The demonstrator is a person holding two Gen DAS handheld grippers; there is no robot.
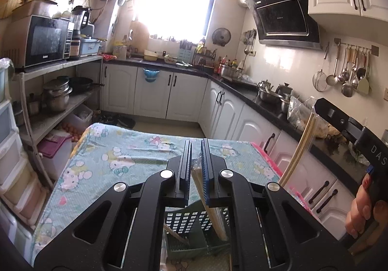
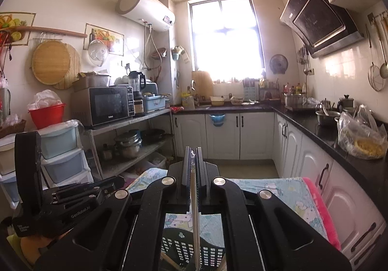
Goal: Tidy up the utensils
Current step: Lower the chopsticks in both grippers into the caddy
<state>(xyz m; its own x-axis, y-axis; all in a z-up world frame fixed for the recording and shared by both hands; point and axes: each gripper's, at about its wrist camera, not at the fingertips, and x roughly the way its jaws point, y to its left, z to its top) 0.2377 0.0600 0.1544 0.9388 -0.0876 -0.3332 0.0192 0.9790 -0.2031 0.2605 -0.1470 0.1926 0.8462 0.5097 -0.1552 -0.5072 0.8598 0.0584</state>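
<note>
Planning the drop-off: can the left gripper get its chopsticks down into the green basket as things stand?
Probably yes. The left gripper is shut on chopsticks that already hang over the green basket, which is open at the top; nothing visible blocks the way down. The right gripper holds its own chopsticks nearby.

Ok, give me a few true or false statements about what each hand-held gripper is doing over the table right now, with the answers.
1. The left hand-held gripper is shut on chopsticks. True.
2. The right hand-held gripper is open and holds nothing. False: it is shut on a pair of pale chopsticks.
3. A dark green perforated utensil basket sits below the left gripper. True.
4. The table is bare wood. False: a light blue cartoon-print tablecloth covers it.
5. The ladles and strainers hang on the wall rail. True.
</note>
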